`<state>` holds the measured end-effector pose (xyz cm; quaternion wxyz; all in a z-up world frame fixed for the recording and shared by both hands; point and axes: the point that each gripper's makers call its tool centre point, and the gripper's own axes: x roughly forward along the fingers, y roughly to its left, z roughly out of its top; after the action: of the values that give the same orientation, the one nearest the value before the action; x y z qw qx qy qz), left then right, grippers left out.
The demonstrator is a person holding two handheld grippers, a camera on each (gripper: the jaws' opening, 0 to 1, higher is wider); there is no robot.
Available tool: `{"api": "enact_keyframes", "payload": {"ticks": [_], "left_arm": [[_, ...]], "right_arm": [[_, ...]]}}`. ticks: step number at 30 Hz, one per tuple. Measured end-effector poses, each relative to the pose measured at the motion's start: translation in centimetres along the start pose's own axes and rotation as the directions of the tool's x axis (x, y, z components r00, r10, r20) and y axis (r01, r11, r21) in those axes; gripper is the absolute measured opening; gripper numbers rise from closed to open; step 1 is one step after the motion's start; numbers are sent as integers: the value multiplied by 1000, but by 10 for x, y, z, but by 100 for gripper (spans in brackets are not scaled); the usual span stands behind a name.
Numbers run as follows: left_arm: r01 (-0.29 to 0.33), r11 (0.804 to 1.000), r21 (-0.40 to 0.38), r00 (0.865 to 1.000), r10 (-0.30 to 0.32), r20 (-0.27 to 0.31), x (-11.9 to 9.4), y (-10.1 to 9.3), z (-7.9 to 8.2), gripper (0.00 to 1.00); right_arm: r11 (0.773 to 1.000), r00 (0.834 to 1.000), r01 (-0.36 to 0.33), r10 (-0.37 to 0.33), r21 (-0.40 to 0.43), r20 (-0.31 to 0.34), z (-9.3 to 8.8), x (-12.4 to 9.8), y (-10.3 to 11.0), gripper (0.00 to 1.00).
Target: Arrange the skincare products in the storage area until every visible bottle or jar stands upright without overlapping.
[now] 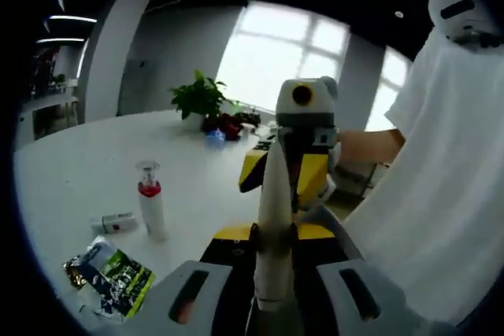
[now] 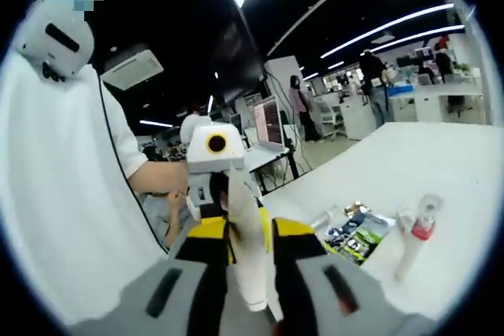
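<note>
A cream-white tube [image 1: 275, 218] stands up between my left gripper's [image 1: 274, 234] jaws, which are shut on its lower part. My right gripper [image 1: 288, 172] faces me from the other side with its yellow pads closed on the tube's upper end. In the right gripper view the same tube [image 2: 246, 245] lies between my right gripper's [image 2: 250, 230] jaws, and the left gripper [image 2: 216, 193] grips its far end. A pump bottle [image 1: 150, 208] with a red collar and clear cap stands upright on the white table [image 1: 79, 171]; the pump bottle [image 2: 415, 246] also stands at the right.
A green-and-black sachet [image 1: 112, 278] and a small white box [image 1: 115, 223] lie flat beside the pump bottle. A potted plant [image 1: 200, 100] stands at the table's far end. A person in a white shirt [image 1: 441, 194] stands close behind the grippers. Further back are desks and people.
</note>
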<state>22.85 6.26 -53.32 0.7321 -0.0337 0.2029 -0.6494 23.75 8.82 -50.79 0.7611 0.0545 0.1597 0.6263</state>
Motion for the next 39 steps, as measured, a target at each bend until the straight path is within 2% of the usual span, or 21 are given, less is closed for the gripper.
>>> {"api": "enact_keyframes", "payload": {"ticks": [6,11,15,21,24,25,27,30,31,37,39], "left_arm": [[-4,1000,17,999,4,-32,0,3,-9,14],[-7,999,36,998,9,-55,0,7,-13,16],[4,994,112,991,11,-132,2,9,-23,16],[25,984,178,979,13,-204,5,13,-29,16],[30,964,263,955,50,-293,6,19,-36,16],[43,955,292,937,63,-343,6,20,-42,16],[51,949,312,914,82,-398,8,24,-50,16],[39,960,276,915,77,-395,14,30,-51,16],[21,972,235,917,75,-391,15,31,-52,16],[-4,977,215,938,78,-338,20,37,-53,15],[-8,977,211,941,79,-329,21,38,-55,15]], "right_arm": [[999,999,-23,22,-30,-44,-8,6,-1,17],[994,997,-54,48,-97,-66,-12,9,1,12],[988,992,-81,67,-132,-103,-18,13,0,11],[983,988,-104,86,-150,-126,-21,14,-3,11],[981,986,-111,89,-161,-139,-23,16,-6,11],[980,985,-115,92,-163,-143,-24,16,-7,11],[978,985,-113,87,-176,-150,-27,16,-9,11],[979,988,-93,68,-179,-139,-31,14,-13,11],[981,989,-84,61,-174,-131,-33,13,-15,11],[989,994,-48,34,-143,-102,-36,7,-25,12],[991,995,-39,27,-126,-96,-38,7,-28,13]]}}
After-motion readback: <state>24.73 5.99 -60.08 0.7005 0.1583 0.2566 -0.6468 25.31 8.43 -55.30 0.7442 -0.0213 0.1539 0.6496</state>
